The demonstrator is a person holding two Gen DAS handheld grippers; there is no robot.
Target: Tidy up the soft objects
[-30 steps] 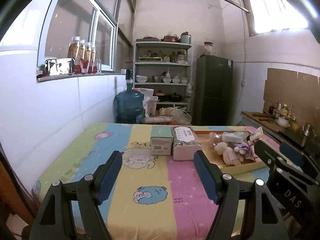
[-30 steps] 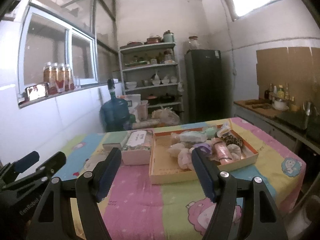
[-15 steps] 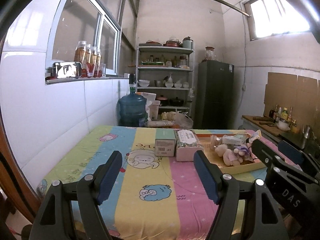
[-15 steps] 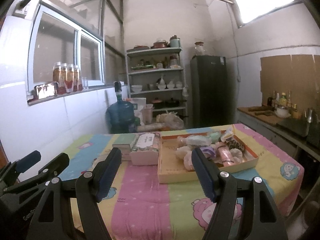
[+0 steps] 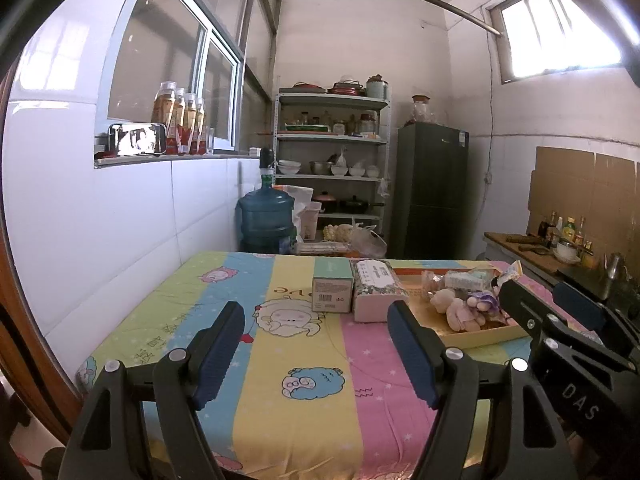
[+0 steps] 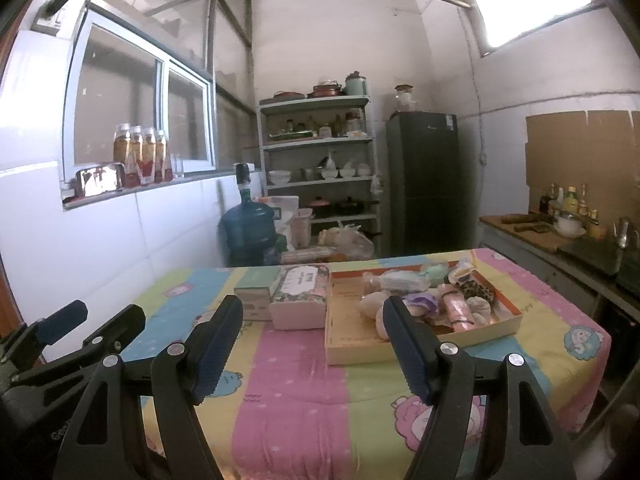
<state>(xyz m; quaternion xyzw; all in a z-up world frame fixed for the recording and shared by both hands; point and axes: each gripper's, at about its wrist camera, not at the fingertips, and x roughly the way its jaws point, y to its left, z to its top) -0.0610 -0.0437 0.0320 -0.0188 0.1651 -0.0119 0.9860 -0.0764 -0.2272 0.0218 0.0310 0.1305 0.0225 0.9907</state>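
Observation:
A shallow cardboard tray sits on the striped cartoon tablecloth and holds several soft objects: plush toys, a purple one, a pink roll, a leopard scrunchie. The tray also shows in the left wrist view. A pink tissue pack and a green box stand left of it. My left gripper is open and empty over the near table. My right gripper is open and empty, in front of the tray.
The table stands against a white tiled wall on the left. A water jug, shelves and a dark fridge lie beyond. A counter with bottles is at right.
Both grippers have drawn back and up from the table, so more of the near tablecloth shows. Jaws stay open. Nothing on the table has moved.

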